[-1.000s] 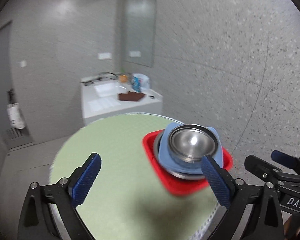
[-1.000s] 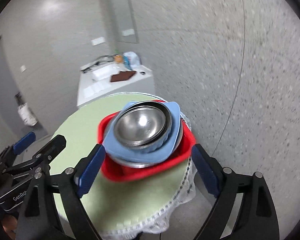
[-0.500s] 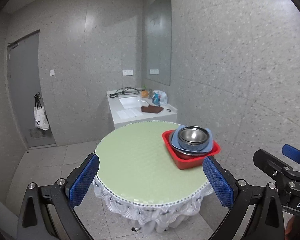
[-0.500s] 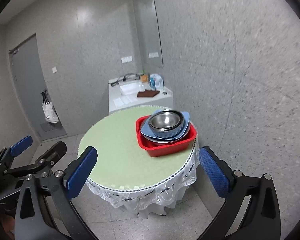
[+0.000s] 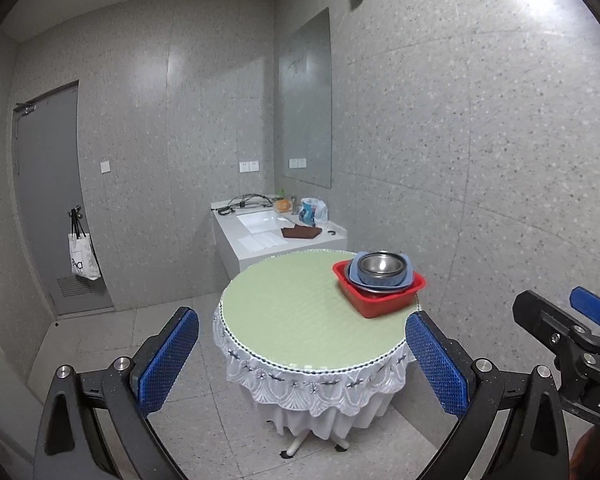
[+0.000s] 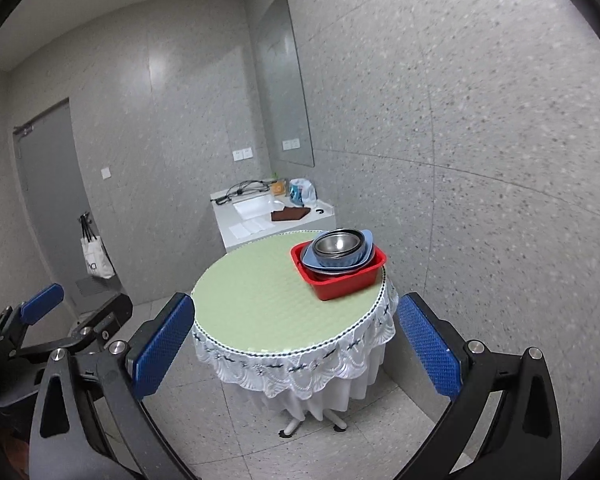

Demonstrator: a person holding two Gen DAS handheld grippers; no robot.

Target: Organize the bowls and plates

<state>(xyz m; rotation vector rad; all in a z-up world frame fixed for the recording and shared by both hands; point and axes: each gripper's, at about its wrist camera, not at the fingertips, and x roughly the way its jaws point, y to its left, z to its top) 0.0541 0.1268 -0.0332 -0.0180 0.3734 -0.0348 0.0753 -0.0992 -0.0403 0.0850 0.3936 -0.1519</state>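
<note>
A red square basin (image 5: pixel 384 300) (image 6: pixel 342 282) sits at the right rim of a round green table (image 5: pixel 296 312) (image 6: pixel 260 304). In it lies a stack: a metal plate at the bottom, a light-blue plate (image 5: pixel 380 282) (image 6: pixel 334 262), then a steel bowl (image 5: pixel 381 265) (image 6: pixel 337 243) on top. My left gripper (image 5: pixel 302 364) is open and empty, well back from the table. My right gripper (image 6: pixel 294 346) is open and empty, also well back from the table. Each gripper also shows at the edge of the other's view.
A white lace skirt (image 5: pixel 312 384) hangs around the table, which stands on a thin pedestal. Behind it is a white counter (image 5: pixel 276 236) with a sink, cables, a brown cloth and bags. A grey door (image 5: pixel 48 200) with a hanging tote bag is at the left. Grey walls enclose the room.
Both grippers have pulled far back and up from the basin; the table, close before, now stands at a distance. The stack in the basin has not moved.
</note>
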